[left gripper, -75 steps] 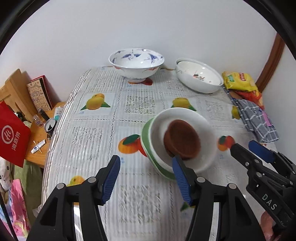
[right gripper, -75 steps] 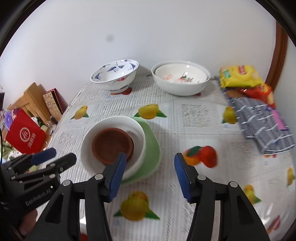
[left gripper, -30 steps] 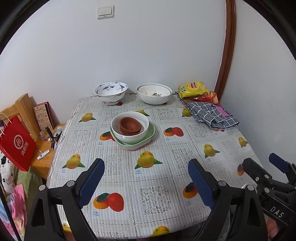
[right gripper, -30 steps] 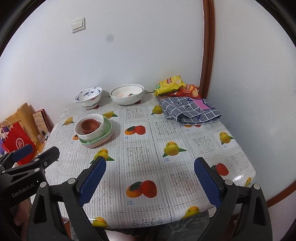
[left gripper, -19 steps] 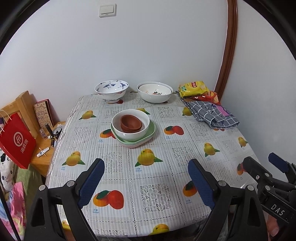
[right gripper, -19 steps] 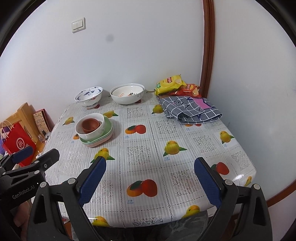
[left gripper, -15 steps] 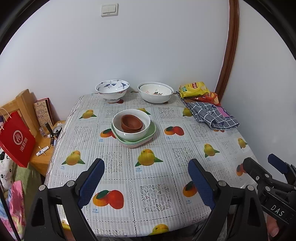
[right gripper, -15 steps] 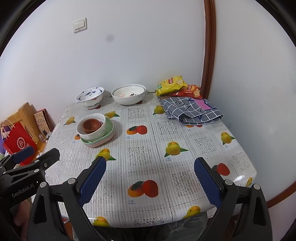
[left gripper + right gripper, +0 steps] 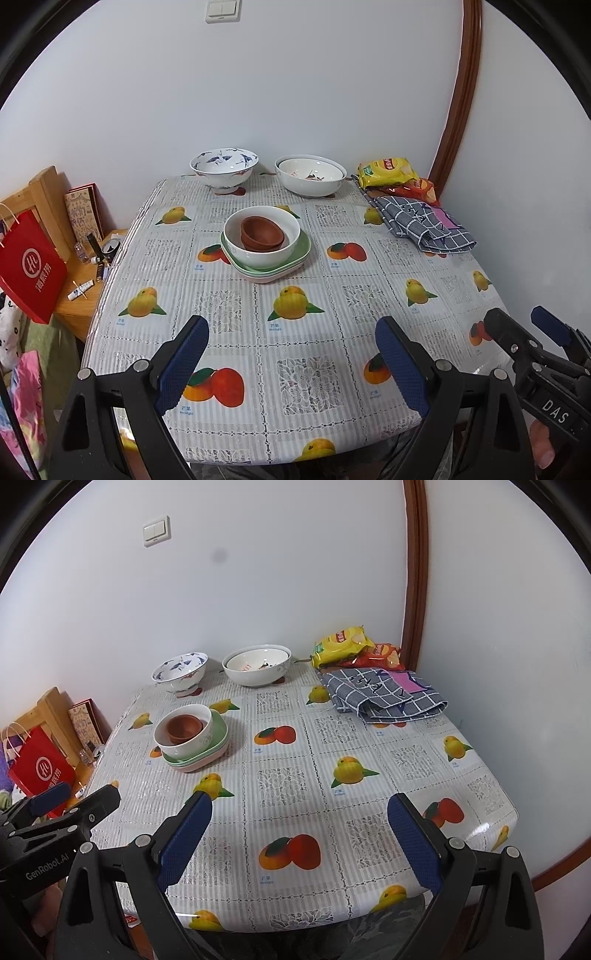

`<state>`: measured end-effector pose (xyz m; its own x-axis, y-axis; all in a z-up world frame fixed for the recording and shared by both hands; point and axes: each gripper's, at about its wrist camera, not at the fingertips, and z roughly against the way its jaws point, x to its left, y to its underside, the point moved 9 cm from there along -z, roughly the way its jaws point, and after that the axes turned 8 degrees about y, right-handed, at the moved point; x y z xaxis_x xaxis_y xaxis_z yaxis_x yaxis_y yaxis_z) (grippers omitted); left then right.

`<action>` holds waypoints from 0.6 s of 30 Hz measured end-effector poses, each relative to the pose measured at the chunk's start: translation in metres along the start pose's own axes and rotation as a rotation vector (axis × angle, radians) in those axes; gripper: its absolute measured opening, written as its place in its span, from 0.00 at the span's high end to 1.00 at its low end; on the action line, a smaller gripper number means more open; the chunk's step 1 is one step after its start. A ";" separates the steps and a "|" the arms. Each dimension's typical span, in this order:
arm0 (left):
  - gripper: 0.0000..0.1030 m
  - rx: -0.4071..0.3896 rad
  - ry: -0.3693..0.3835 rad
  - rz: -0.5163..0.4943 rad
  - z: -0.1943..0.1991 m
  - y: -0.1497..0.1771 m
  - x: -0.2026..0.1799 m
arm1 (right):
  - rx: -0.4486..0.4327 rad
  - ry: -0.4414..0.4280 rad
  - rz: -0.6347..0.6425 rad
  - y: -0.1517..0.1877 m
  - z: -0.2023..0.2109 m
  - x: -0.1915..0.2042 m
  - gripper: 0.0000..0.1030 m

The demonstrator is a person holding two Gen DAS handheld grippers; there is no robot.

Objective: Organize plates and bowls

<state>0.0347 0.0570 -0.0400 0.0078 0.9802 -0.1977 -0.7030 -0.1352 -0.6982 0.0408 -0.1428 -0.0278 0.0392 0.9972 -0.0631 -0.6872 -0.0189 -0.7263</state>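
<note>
Two blue-padded jaws of the left gripper point(image 9: 291, 354) stand wide apart with nothing between them, low over the near edge of the worktop point(image 9: 332, 369). Well beyond them, past mid-worktop, brown bowls point(image 9: 263, 232) nest in a white bowl point(image 9: 262, 236), which sits on stacked green plates point(image 9: 291, 266). At the far edge by the wall stand a blue-patterned bowl point(image 9: 224, 168) and a wide white bowl point(image 9: 311, 177), well apart from the stack. The right gripper point(image 9: 532, 332) shows at the right edge.

From the right wrist, the right gripper point(image 9: 299, 834) is likewise spread wide and empty. The plates point(image 9: 218, 746) and white bowl point(image 9: 184, 733) lie far ahead and left of its jaws; the blue-patterned bowl point(image 9: 180, 674) and wide white bowl point(image 9: 256, 668) stand behind. The left gripper point(image 9: 74, 799) pokes in at left.
</note>
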 end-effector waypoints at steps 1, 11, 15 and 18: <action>0.11 0.001 0.001 0.000 0.000 0.000 0.000 | -0.001 0.001 0.000 0.001 0.000 0.000 0.08; 0.11 0.015 0.017 -0.008 -0.004 0.003 -0.005 | 0.001 0.001 0.002 0.002 -0.001 0.002 0.08; 0.11 0.022 0.022 0.002 -0.006 0.005 -0.004 | 0.009 0.001 0.001 0.004 -0.003 0.002 0.08; 0.11 0.034 0.023 0.002 -0.009 0.006 -0.006 | 0.019 0.005 0.014 0.006 -0.006 0.004 0.08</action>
<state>0.0370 0.0493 -0.0494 0.0227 0.9763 -0.2153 -0.7266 -0.1318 -0.6743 0.0410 -0.1396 -0.0366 0.0335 0.9965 -0.0770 -0.7012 -0.0315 -0.7123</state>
